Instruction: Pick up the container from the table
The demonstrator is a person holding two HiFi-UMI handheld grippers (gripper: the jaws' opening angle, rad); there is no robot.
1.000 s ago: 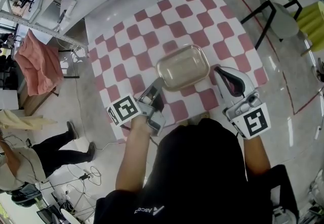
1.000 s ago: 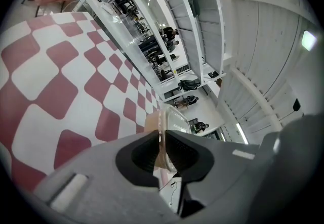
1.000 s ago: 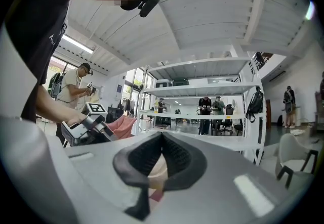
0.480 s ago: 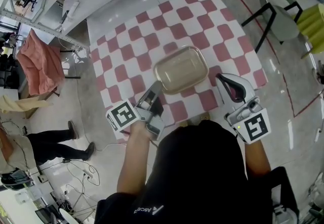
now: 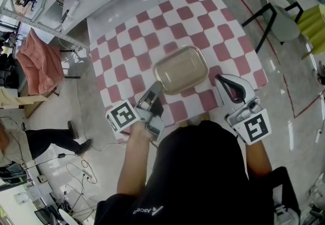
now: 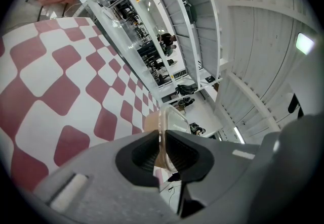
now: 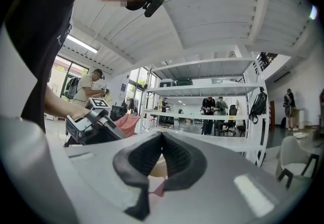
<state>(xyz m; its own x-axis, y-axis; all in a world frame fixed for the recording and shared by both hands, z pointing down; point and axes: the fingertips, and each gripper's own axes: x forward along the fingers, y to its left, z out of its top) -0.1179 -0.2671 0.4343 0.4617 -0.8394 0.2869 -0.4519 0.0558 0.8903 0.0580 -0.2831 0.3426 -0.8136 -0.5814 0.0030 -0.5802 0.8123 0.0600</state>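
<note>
A clear lidded container (image 5: 181, 70) with a beige inside sits over the red-and-white checked tablecloth (image 5: 132, 41). My left gripper (image 5: 156, 88) is at its near-left corner. In the left gripper view the container's thin rim (image 6: 172, 119) runs between the pads, and the left gripper (image 6: 163, 148) is shut on it. My right gripper (image 5: 220, 79) hovers just off the container's right side with a small gap. In the right gripper view the right gripper (image 7: 161, 138) has its pads meeting at the tips. I cannot tell whether the container is off the cloth.
A chair (image 5: 282, 13) stands to the right of the table. On the left, a pink cloth (image 5: 38, 64) hangs on a rack. A metal shelf unit (image 6: 152, 31) runs past the table's far side. A person's legs (image 5: 48, 140) show at lower left.
Both grippers and the container have stayed nearly where they were. The person at lower left has walked further toward the left edge.
</note>
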